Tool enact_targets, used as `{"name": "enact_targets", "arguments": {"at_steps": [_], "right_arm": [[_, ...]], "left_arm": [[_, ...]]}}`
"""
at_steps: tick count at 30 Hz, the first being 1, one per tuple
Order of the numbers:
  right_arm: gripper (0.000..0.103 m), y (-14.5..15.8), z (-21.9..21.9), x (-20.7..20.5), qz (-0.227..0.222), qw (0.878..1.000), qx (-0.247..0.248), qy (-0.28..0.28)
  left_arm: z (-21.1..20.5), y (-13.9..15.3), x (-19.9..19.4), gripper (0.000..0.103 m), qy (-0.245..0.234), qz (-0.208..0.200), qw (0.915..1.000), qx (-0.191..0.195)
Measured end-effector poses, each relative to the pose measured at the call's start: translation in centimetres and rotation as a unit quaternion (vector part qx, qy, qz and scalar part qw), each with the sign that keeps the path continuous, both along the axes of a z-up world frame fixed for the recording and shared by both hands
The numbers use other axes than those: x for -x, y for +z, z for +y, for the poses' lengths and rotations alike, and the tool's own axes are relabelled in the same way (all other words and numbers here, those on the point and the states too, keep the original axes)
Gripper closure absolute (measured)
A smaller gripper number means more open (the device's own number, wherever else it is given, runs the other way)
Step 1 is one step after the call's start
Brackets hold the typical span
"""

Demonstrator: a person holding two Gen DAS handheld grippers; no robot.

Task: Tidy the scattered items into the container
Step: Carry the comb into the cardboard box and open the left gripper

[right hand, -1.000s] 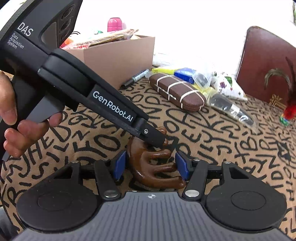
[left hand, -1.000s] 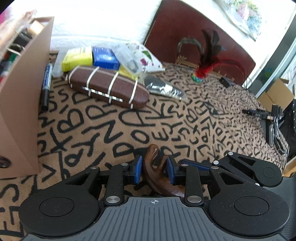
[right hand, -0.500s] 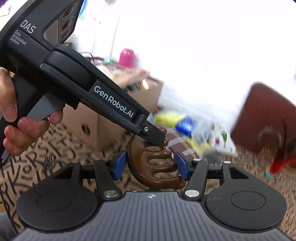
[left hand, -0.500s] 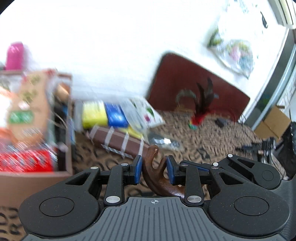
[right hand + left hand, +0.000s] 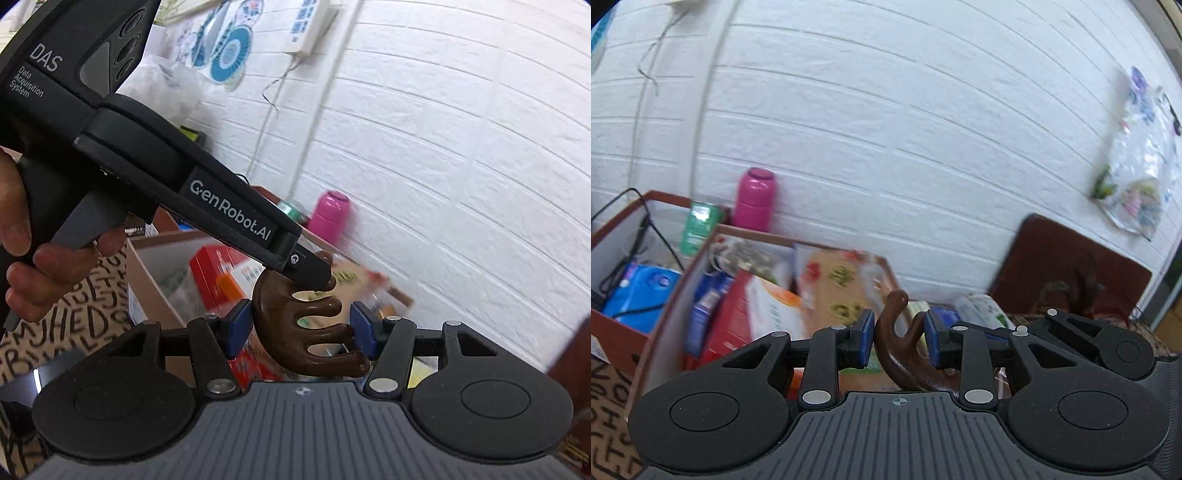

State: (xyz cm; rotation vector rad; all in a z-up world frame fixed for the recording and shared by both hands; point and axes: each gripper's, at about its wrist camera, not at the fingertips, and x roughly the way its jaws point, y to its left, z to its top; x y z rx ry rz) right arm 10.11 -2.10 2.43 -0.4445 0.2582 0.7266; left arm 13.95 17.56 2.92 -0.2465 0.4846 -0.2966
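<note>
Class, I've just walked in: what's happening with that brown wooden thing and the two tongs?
A person holds the brown wooden comb-like massager with both tongs at once. The right tongs clamp its toothed body from both sides; the left tongs grip its curved handle end. It is held in the air in front of the cardboard box, which already holds packets and boxes. It has not been dropped in yet.

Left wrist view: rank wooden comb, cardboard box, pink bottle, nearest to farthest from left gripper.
1. Wooden comb: between the left gripper pads, gripped.
2. Cardboard box: just beyond, below and left, full of packets.
3. Pink bottle: behind the box, against the white wall.
</note>
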Motion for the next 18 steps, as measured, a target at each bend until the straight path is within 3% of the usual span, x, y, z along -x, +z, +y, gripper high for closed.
{"name": "enact_targets", "arguments": {"at_steps": [5, 8, 9, 10, 13, 18], "right_arm": [[0.04, 0.0, 3.6, -3.3, 0.001, 1.0, 0.0, 0.015], [0.038, -0.5, 5.3, -5.4, 0.001, 1.0, -0.001, 0.024], [0.033, -0.8, 5.8, -5.8, 0.001, 1.0, 0.006, 0.025], [0.023, -1.3, 6.3, -5.7, -0.004, 1.0, 0.015, 0.018], [0.019, -2.2, 6.2, -5.0, -0.023, 0.999, 0.029, 0.011], [0.013, -3.0, 4.7, -4.3, 0.006, 1.0, 0.02, -0.013]], "left_arm": [[3.3, -0.4, -3.3, 0.073, 0.022, 0.006, 0.9997, 0.009], [4.6, -1.0, -5.1, 0.031, 0.043, 0.02, 0.9987, 0.018], [4.7, -1.2, -5.5, 0.009, 0.054, 0.026, 0.9982, 0.01], [4.8, -1.4, -5.3, 0.004, 0.072, 0.023, 0.9971, -0.004], [5.0, -1.7, -4.1, 0.003, 0.07, -0.009, 0.997, -0.033], [5.1, -2.4, -3.4, 0.003, 0.06, 0.015, 0.998, 0.012]]}}
